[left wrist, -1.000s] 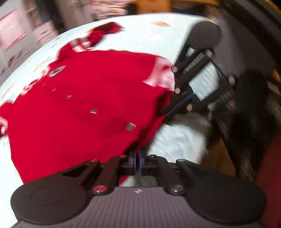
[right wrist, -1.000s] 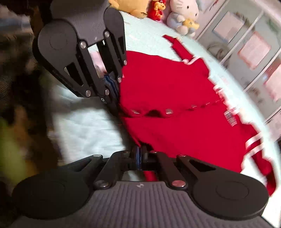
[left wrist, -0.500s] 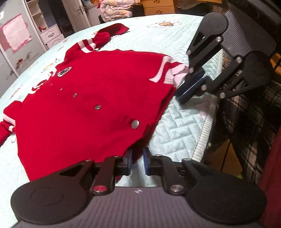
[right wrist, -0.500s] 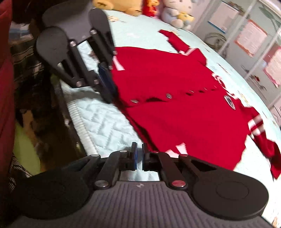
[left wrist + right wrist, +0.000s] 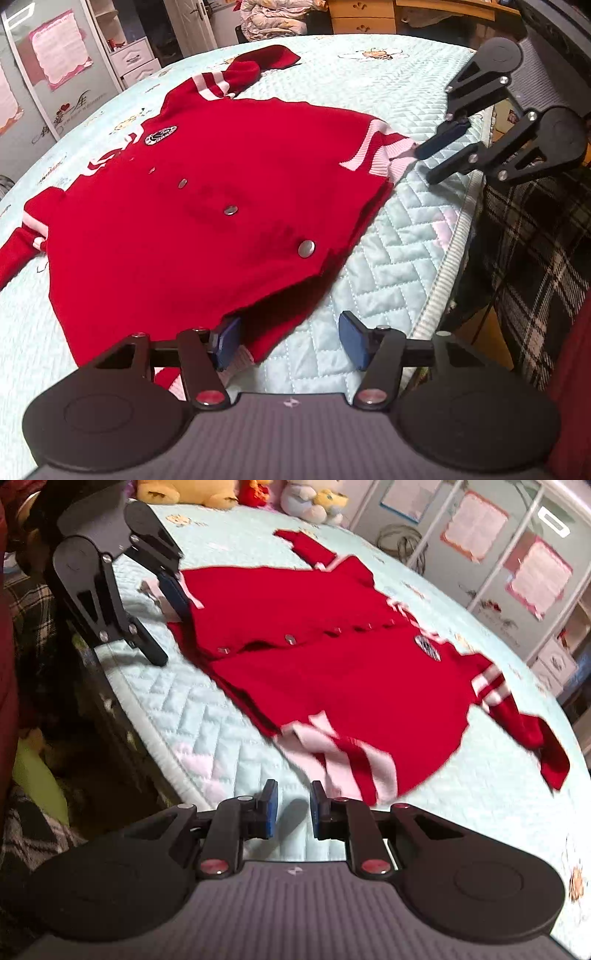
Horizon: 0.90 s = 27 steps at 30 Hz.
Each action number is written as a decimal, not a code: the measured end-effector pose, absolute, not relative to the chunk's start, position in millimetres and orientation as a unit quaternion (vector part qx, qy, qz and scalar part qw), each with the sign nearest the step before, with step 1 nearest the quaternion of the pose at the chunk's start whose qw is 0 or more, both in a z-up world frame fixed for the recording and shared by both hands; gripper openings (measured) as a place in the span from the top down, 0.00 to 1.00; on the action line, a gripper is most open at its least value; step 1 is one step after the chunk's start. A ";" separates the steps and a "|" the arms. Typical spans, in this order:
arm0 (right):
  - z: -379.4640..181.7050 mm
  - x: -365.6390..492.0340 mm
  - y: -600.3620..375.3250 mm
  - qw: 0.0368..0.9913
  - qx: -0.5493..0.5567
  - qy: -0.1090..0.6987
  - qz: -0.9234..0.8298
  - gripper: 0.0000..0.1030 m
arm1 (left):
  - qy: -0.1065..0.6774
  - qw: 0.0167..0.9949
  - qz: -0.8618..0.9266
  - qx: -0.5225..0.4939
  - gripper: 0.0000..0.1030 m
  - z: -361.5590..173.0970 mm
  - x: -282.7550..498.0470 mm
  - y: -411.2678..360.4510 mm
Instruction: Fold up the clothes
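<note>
Tilted down over bed [image 5: 413,236]: left gripper [image 5: 290,341] just opened wide at jacket [image 5: 207,206] hem, right gripper [image 5: 291,808] just opened narrowly, empty

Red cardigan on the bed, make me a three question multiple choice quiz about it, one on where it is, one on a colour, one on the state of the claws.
1. Where does the red cardigan lie?
A. spread flat on the quilted bed cover
B. hanging on a chair
C. in a drawer

2. What colour are the stripes on its hem band?
A. blue and black
B. pale pink and red
C. green and yellow

3. How do the left claw and right claw stand?
A. both clamped on the hem
B. one holds a sleeve
C. both open, gripping nothing

Answers: 1 A, it lies open across the cover; 2 B, pale and red ribs show; 3 C, both have just been opening, pads apart, pressing on nothing.
</note>
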State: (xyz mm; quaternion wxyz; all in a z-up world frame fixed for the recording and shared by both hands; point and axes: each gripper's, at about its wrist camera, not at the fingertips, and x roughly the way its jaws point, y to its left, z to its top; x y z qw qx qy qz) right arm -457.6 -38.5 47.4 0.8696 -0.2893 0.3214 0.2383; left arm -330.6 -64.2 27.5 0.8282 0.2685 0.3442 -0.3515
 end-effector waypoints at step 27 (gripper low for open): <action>33.2 -429.6 -20.1 0.833 -0.382 0.321 0.239 0.93 | 0.398 0.805 -0.346 0.273 0.44 31.6 -307.6 -20.8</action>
